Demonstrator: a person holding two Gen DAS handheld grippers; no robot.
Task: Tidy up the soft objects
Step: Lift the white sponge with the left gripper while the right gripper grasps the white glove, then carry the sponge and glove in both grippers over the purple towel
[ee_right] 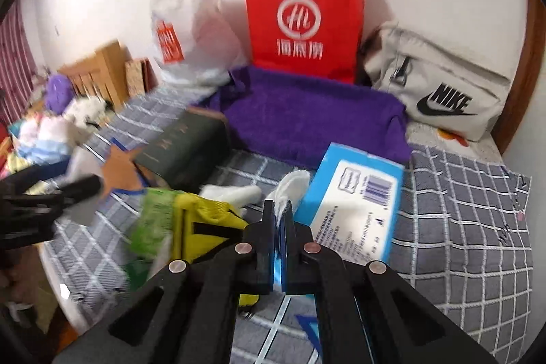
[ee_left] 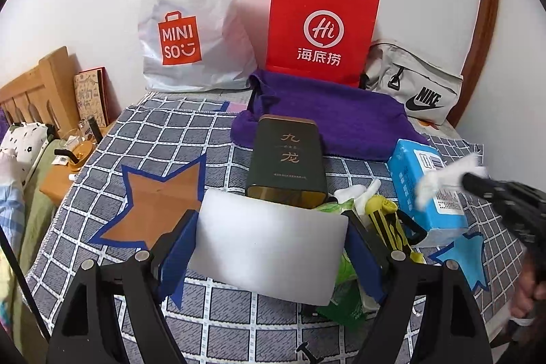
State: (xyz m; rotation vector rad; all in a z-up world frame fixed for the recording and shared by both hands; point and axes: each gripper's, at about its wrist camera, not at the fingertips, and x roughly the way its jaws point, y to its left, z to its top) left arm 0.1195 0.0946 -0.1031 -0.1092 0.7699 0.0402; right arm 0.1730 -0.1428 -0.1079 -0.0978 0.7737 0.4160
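Observation:
My left gripper point(ee_left: 271, 241) is shut on a white foam sponge block point(ee_left: 269, 241), held above the checked cloth. My right gripper point(ee_right: 279, 214) is shut on a white cotton pad point(ee_right: 293, 185); it also shows in the left wrist view point(ee_left: 443, 179). A purple towel point(ee_left: 327, 121) lies at the back, in front of the red paper bag point(ee_left: 322, 26). A second white soft piece point(ee_right: 232, 193) lies on the pile beside a yellow item point(ee_right: 204, 220).
A dark green tin point(ee_left: 286, 159), a blue box point(ee_left: 426, 186) and a green packet point(ee_right: 153, 217) crowd the middle. A white MINISO bag point(ee_left: 191, 23) and grey Nike bag point(ee_left: 416, 84) stand at the wall. A brown star mark point(ee_left: 153, 203) lies left.

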